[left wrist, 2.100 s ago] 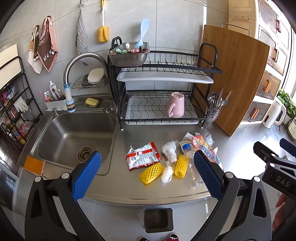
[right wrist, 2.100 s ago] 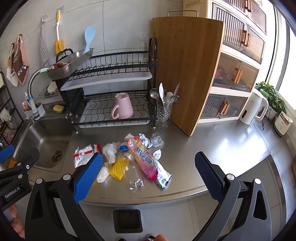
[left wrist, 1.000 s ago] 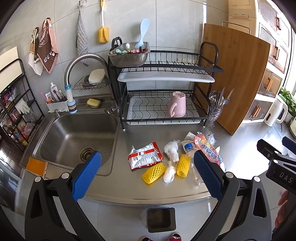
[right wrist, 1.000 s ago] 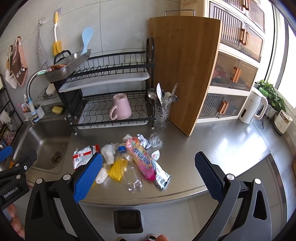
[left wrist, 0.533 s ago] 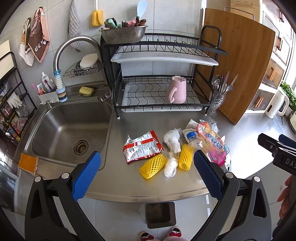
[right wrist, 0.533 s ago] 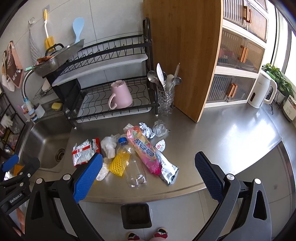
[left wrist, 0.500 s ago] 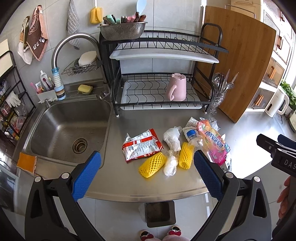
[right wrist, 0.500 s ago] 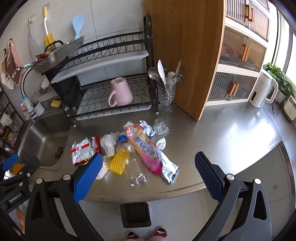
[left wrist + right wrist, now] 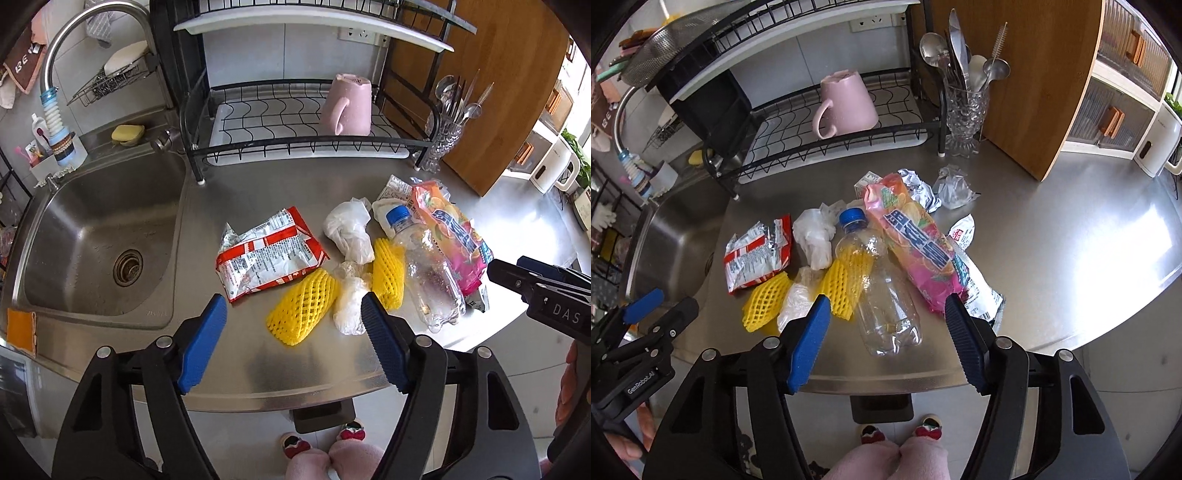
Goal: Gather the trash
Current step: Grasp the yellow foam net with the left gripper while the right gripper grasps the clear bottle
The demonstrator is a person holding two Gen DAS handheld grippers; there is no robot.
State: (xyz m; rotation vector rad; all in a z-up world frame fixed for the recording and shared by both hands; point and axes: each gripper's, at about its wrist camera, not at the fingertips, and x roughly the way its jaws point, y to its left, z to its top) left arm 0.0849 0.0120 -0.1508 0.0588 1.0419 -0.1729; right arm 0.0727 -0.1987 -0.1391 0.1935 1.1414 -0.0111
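Your right gripper point(image 9: 546, 295) reads "DAS", your left gripper point(image 9: 635, 354) "GenRobot.AI". Both grippers gape wide, holding nothing. A clear bottle point(image 9: 882, 295) lies between your right fingers point(image 9: 809, 343), at 12 o'clock; a pink wrapper point(image 9: 916, 251) touches it at 1 o'clock. 2 yellow nets point(image 9: 301, 310) and a red wrapper point(image 9: 269, 254) sit ahead of your left fingers point(image 9: 201, 349).

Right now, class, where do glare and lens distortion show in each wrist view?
Right wrist view: strong window glare whitens the steel counter at right, and the cutting board edge bows. Left wrist view: milder sheen at the counter's far right, the dish rack rails curve, and both views are dark at the corners.
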